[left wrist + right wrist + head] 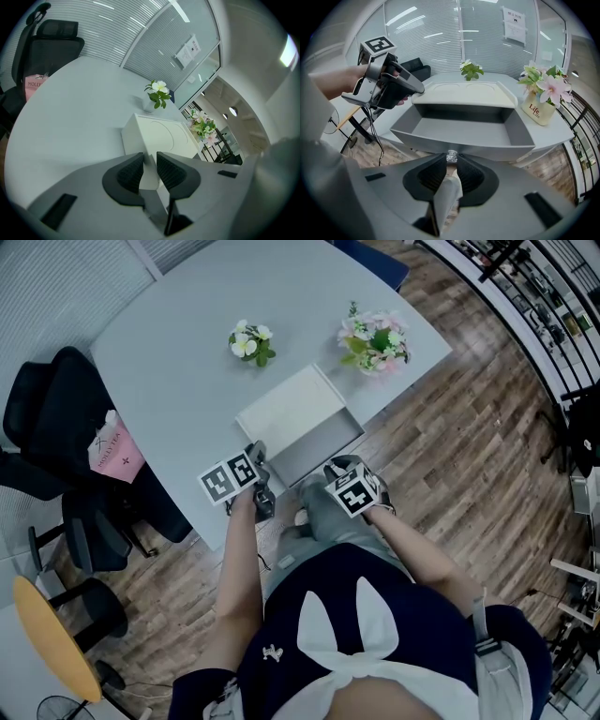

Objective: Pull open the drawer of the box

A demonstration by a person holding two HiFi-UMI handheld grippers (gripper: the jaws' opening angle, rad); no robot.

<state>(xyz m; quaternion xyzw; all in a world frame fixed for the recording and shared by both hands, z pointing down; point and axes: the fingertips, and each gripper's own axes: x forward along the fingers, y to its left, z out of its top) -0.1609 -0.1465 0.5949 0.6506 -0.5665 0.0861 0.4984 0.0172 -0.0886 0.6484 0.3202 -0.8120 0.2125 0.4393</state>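
A white box lies flat on the pale grey table, near its front edge. Its grey drawer stands pulled out toward me, past the table edge, and is empty inside. My right gripper is shut on the small clear knob at the middle of the drawer front; in the head view it sits just before the drawer. My left gripper is at the box's front left corner, jaws nearly together around the box's edge. From the right gripper view its tips touch that corner.
Two small flower pots stand behind the box, a white-flowered one and a pink-flowered one marked "Life". A black office chair with a pink bag is at the left. A yellow round table and wooden floor lie below.
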